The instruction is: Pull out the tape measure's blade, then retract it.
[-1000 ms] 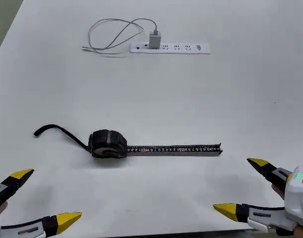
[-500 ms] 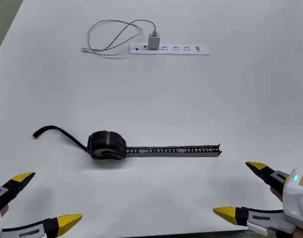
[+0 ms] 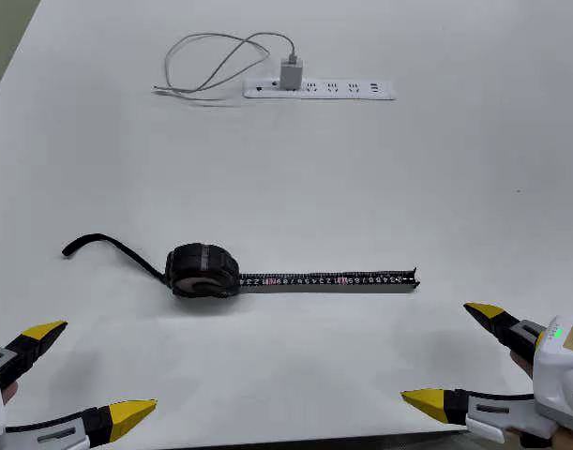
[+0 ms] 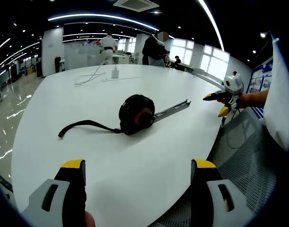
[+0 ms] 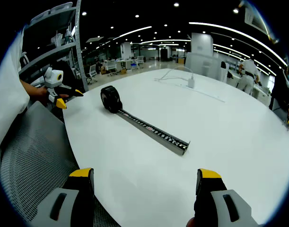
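The tape measure (image 3: pixel 203 272) lies near the bench's (image 3: pixel 361 187) front edge, its blade (image 3: pixel 328 280) drawn out rightward. Left tool (image 3: pixel 94 368) and right tool (image 3: pixel 444 352) hover at that edge, jaws apart, empty.

Right tool (image 5: pixel 145 174): bottom of the frame, yellow-tipped jaws spread wide, nothing between them.
Tape measure (image 5: pixel 111 99): black case lying left of centre on the white tabletop (image 5: pixel 239 132).
Blade (image 5: pixel 151 127): drawn out of the case, lying flat, running down-right to mid-frame.
Left tool (image 5: pixel 71 99): upper left, at the tabletop's edge, jaws apart.
Charger (image 5: pixel 191 83): upper middle, far across the tabletop.
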The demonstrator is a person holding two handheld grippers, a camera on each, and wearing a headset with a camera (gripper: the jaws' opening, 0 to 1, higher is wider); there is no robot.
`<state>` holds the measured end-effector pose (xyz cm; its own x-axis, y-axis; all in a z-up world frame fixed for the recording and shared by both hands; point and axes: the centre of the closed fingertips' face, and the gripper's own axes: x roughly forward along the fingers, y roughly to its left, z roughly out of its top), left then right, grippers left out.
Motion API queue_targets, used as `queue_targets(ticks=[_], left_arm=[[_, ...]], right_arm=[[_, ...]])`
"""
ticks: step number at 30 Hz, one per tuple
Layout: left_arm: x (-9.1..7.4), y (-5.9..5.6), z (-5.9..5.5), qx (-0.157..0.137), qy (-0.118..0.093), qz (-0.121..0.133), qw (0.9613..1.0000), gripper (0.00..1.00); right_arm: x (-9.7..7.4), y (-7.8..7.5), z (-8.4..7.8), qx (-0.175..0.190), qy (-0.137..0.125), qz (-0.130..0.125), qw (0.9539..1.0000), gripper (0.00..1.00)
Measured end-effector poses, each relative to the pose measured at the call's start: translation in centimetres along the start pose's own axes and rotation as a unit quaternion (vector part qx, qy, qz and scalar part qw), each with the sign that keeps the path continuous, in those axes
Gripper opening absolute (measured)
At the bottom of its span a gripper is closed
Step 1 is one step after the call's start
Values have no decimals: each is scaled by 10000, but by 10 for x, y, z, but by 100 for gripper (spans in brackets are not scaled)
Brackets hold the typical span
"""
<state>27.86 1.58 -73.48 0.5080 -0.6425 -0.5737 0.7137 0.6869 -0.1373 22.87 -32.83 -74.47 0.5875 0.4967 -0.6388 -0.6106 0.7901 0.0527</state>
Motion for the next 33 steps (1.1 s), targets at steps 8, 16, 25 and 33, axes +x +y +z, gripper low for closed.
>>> queue_targets(ticks=[8,16,25,33], left_arm=[[1,-1,1,-3,-10,-6,10000,90],[-1,0,0,-41,-16,8,10000,89],[4,-7,6,-35,-17,-14,10000,88],[21,-15,14,-129,-34,5,9999,89]], right_arm=[[0,0,1,1,-13,16,10000,88],[1,2,2,-1,-27,50,10000,88],[1,3,3,8,-43,69,10000,88],[3,4,5,-10,-51,111,9999,88]])
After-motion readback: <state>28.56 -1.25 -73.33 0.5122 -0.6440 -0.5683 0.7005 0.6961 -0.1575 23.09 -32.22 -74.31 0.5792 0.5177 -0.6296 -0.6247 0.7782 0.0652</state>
